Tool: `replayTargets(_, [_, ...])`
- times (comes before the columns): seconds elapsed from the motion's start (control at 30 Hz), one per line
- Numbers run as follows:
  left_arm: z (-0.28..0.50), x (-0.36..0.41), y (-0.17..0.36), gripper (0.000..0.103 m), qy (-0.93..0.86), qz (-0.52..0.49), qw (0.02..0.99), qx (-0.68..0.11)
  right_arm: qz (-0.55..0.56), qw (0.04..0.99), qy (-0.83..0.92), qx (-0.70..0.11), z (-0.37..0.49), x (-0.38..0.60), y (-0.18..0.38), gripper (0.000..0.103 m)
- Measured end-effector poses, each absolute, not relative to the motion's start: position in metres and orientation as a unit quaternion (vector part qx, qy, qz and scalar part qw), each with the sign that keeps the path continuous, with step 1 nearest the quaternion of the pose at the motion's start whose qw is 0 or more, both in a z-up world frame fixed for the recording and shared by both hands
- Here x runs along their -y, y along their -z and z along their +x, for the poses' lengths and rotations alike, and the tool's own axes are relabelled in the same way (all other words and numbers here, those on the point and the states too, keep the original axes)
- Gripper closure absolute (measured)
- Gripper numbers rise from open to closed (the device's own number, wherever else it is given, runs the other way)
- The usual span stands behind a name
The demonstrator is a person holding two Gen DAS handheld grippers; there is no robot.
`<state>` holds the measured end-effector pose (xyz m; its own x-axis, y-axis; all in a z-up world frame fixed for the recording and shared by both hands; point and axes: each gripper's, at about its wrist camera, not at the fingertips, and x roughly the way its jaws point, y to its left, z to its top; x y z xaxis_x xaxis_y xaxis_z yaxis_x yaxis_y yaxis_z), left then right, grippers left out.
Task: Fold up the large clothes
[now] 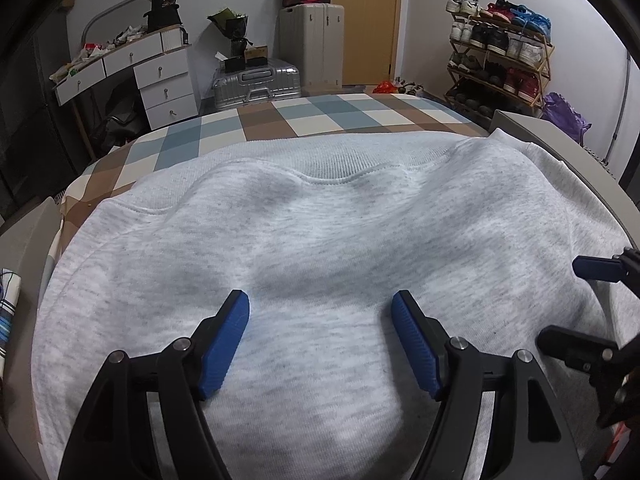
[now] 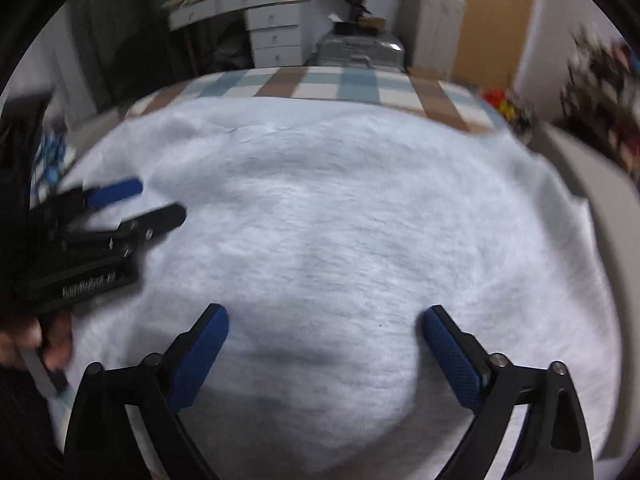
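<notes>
A: On the checked bed (image 1: 304, 114): pale grey sweatshirt (image 1: 320, 232), spread flat, ribbed hem toward the far edge.

B: Above it, left tongs (image 1: 320, 304): blue pads apart, nothing between.

A: Beside them, right tongs (image 2: 325, 316): spread wide, likewise empty, over the same cloth.

B: Behind: white drawers (image 1: 164, 88), shoe rack (image 1: 500, 52).

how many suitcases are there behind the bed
2, both against the far wall: a silver suitcase lying flat on the floor, and a tall beige suitcase upright just right of it, beside the door. The bed may hide others.
</notes>
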<state>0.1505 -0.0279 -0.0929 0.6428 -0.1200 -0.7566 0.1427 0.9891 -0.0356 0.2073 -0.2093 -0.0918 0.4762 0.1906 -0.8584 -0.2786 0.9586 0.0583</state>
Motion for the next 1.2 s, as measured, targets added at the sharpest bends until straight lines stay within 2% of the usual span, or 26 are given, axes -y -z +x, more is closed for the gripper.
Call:
replayTargets(0.13, [0.146, 0.028, 0.091, 0.033, 0.064, 0.009, 0.905, -0.421, -0.062, 0.865, -0.126, -0.482, 0.203, 0.204, 0.092, 0.000])
replayTargets(0.27, [0.106, 0.038, 0.075, 0.033, 0.077, -0.001, 0.906, -0.417, -0.047, 0.868, -0.135, -0.476, 0.200, 0.210, 0.093, 0.000])
replayTargets(0.3, [0.095, 0.042, 0.073, 0.029, 0.089, -0.004, 0.907, -0.413, -0.047, 0.869, -0.136, -0.474, 0.200, 0.210, 0.092, 0.000])
replayTargets(0.33, [0.086, 0.045, 0.074, 0.017, 0.094, -0.002, 0.908, -0.409, -0.048, 0.869, -0.137, -0.473, 0.200, 0.210, 0.092, 0.000])
replayTargets(0.37, [0.082, 0.048, 0.076, 0.014, 0.094, 0.003, 0.908, -0.408, -0.050, 0.868, -0.140, -0.473, 0.199, 0.210, 0.092, 0.000])
replayTargets(0.67, [0.066, 0.051, 0.082, 0.013, 0.056, 0.026, 0.916, -0.398, -0.070, 0.875, -0.118, -0.465, 0.181, 0.240, 0.081, 0.000])
replayTargets(0.8, [0.034, 0.027, 0.073, 0.013, 0.066, -0.027, 0.920, -0.385, -0.069, 0.878, -0.099, -0.464, 0.170, 0.259, 0.079, 0.000])
replayTargets(1.03, [-0.009, -0.037, 0.086, 0.014, -0.006, -0.206, 0.897, -0.392, -0.048, 0.882, -0.103, -0.457, 0.163, 0.267, 0.079, 0.000])
replayTargets(1.2, [-0.017, -0.044, 0.093, 0.014, -0.044, -0.249, 0.886, -0.390, -0.046, 0.885, -0.120, -0.447, 0.160, 0.258, 0.079, 0.000])
